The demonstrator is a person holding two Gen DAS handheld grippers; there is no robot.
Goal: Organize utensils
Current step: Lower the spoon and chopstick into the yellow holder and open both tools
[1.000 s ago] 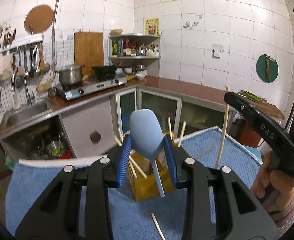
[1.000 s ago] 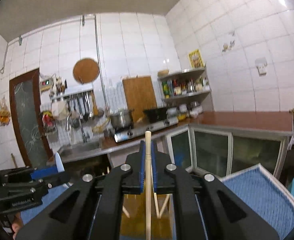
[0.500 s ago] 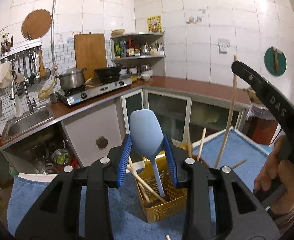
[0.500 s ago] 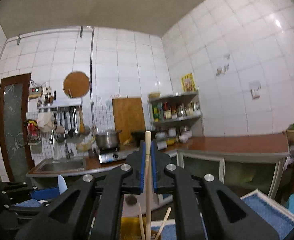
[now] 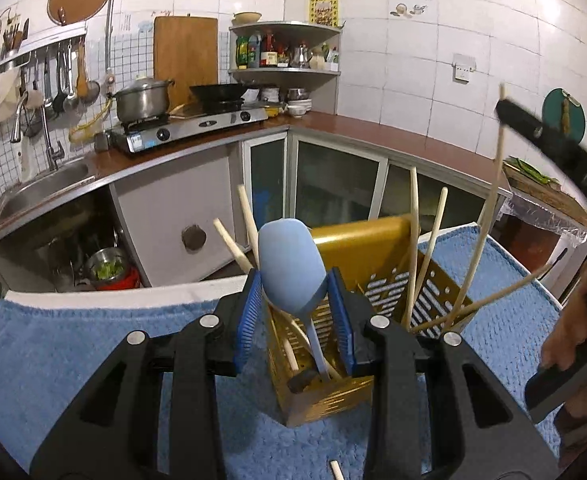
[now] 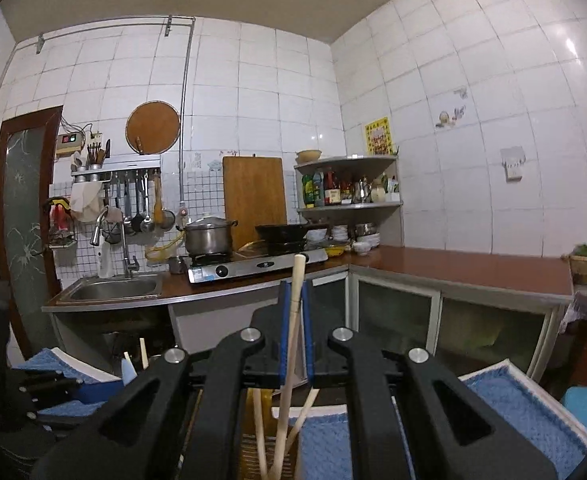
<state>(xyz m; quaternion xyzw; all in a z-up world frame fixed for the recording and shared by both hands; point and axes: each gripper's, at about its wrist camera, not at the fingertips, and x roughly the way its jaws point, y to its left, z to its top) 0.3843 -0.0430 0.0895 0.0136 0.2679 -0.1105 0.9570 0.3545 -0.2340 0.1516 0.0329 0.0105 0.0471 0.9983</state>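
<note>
While both utensils hang over the yellow utensil holder [image 5: 357, 248], each is held bowl or tip upward so its lower end can drop in first.
Item one: my left hand-held gripper [image 5: 295, 320], pads partly closed on the bowl of the blue spoon [image 5: 289, 268], handle pointing down into the holder's near compartment; I tilt this gripper downward, just above the holder's near rim. Item two: my right hand-held gripper [image 6: 294, 336], pads pressed together on one wooden chopstick [image 6: 293, 320], held level above the holder's right side, the stick's lower end among the chopsticks already standing in the holder. Item three: the holder itself, standing on the blue towel [image 5: 73, 344] that covers the surface; one stray chopstick [image 5: 335, 469] lies on the towel in front of the holder.
</note>
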